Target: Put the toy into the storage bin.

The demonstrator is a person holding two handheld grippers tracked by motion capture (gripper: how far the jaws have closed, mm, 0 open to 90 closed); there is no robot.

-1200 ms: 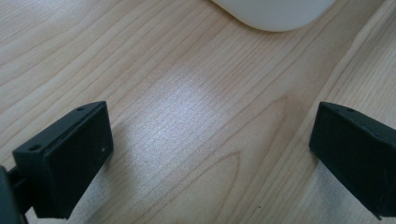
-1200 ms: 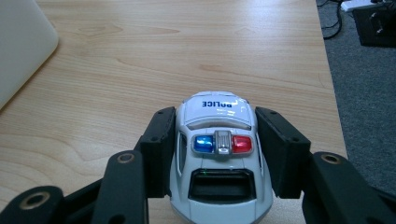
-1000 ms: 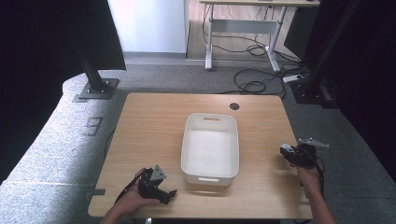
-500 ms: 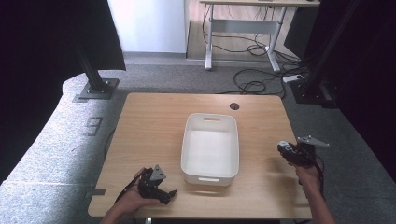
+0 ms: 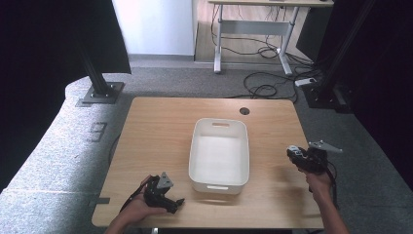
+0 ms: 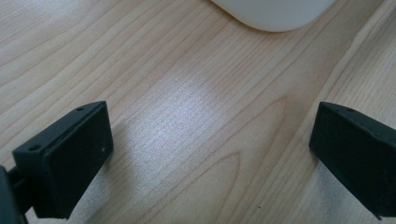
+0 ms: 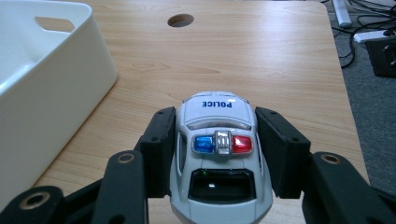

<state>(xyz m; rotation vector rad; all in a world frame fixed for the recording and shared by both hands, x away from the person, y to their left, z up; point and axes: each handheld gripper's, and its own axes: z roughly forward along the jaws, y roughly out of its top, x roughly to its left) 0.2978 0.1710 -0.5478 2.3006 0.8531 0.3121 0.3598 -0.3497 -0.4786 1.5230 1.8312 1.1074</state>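
- Since the earlier frames, the right gripper (image 5: 298, 155) has shifted slightly inward from the right edge of the tabletop (image 5: 160, 131) toward the bin; the left gripper (image 5: 165, 197) and the bin hold the same positions.
- Right gripper: both black, flat-faced jaws are pressed against the sides of a toy police car (image 7: 218, 154), pinching it above the tabletop near the right edge.
- Toy police car: glossy moulded body, white with a rounded roof, "POLICE" printed on the hood, a blue and red light bar with a chrome centre, and a dark rear window.
- Left gripper: jaws spread wide with nothing between them, held low over the tabletop near the front edge, toward the front left corner. Jaw blocks are matte black and rectangular.
- Bin (image 5: 219, 156): white plastic, rectangular with rounded corners, smooth walls, and slot handles in its short ends. It stands at the centre of the tabletop, and its interior is bare.
- Tabletop: light wood-grain surface with rounded corners and a round cable hole (image 5: 244, 111) near the far edge.
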